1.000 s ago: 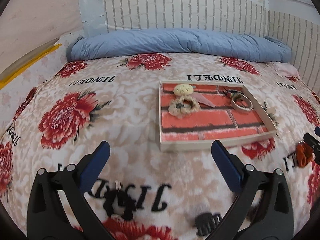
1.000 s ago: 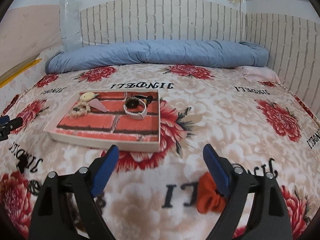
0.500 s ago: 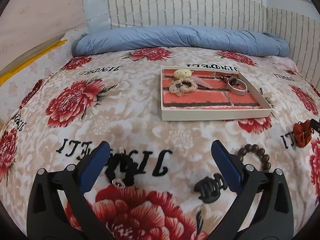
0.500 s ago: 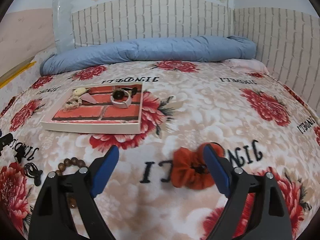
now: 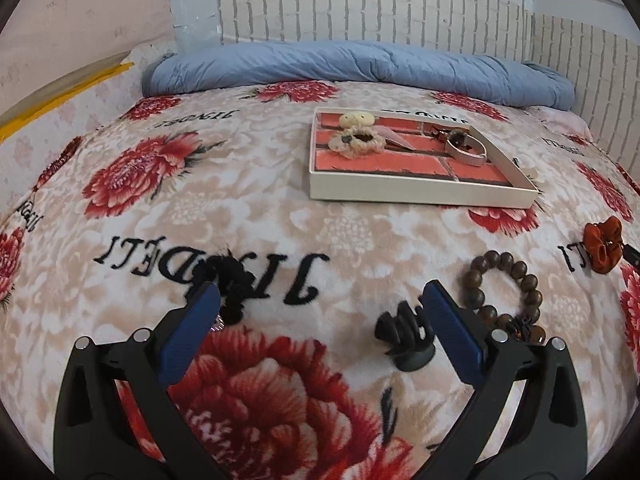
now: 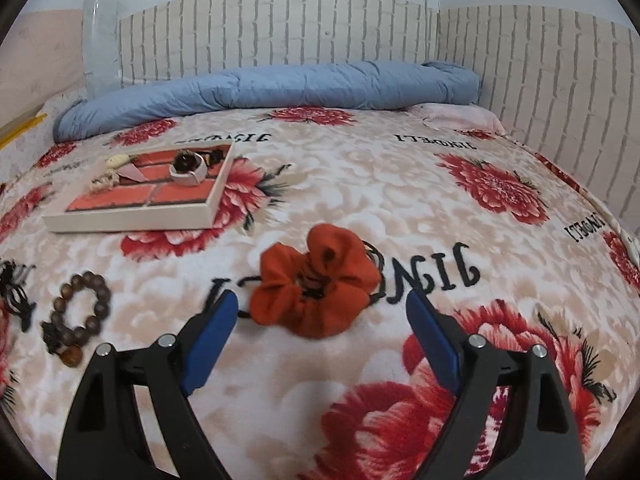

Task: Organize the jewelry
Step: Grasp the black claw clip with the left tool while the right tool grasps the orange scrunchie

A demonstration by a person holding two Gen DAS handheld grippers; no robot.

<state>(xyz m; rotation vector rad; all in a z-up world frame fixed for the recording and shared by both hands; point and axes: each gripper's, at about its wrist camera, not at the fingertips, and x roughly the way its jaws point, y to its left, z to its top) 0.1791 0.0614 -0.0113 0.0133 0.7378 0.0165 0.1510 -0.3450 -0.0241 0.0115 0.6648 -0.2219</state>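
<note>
1. While both hand-held grippers hang spread and empty over the bed (image 6: 360, 184), the step in hand looks like the reach for loose pieces.
2. Right hand-held gripper (image 6: 322, 320) points at the orange scrunchie (image 6: 316, 284), which lies on the blanket just ahead of its tips, untouched.
3. Left hand-held gripper (image 5: 320, 300) frames bare blanket; a black claw clip (image 5: 404, 340) sits beside its right finger, a black hair tie (image 5: 234, 280) by its left, a bead bracelet (image 5: 504, 292) off to the right.
4. Beyond them the tray (image 5: 420, 192) already carries a few pieces.
5. Next, I judge, each must drop lower, straddle its piece, then pinch; the soft scrunchie should squash easily, the clip may slide.
</note>
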